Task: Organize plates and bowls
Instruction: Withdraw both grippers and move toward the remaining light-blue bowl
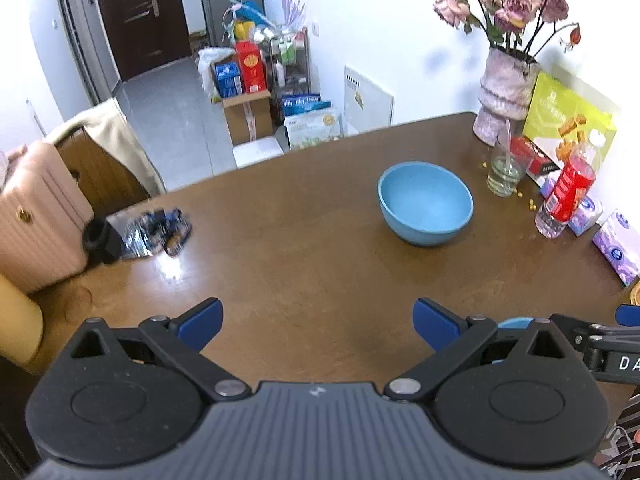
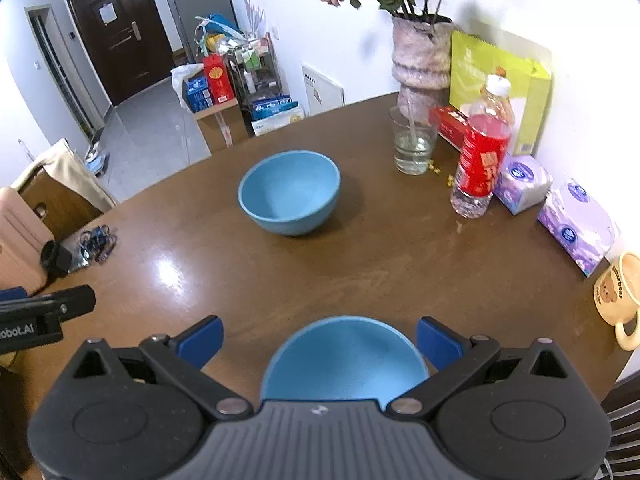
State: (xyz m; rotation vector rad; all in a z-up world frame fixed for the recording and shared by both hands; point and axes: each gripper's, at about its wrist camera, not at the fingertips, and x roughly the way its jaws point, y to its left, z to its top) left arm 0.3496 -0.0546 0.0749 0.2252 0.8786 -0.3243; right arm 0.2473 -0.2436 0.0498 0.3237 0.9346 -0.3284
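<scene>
A blue bowl [image 2: 290, 192] stands mid-table [image 2: 380, 248]; a second blue bowl [image 2: 344, 360] sits between the right gripper [image 2: 320, 344]'s spread fingers [image 2: 438, 342], not visibly touched. The left gripper [image 1: 318, 324] hangs wide apart, empty, above bare tabletop.

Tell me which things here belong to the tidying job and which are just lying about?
For the job: far blue bowl; near blue bowl, between the open right tool.

Lying about: flower vase, water glass, red-labelled bottle, tissue packs, mug.

Vase of dried roses [image 2: 422, 56], water glass [image 2: 412, 146], red-labelled bottle [image 2: 482, 152], tissue packs [image 2: 576, 226], cream mug [image 2: 620, 294], brown table [image 2: 360, 264]
</scene>
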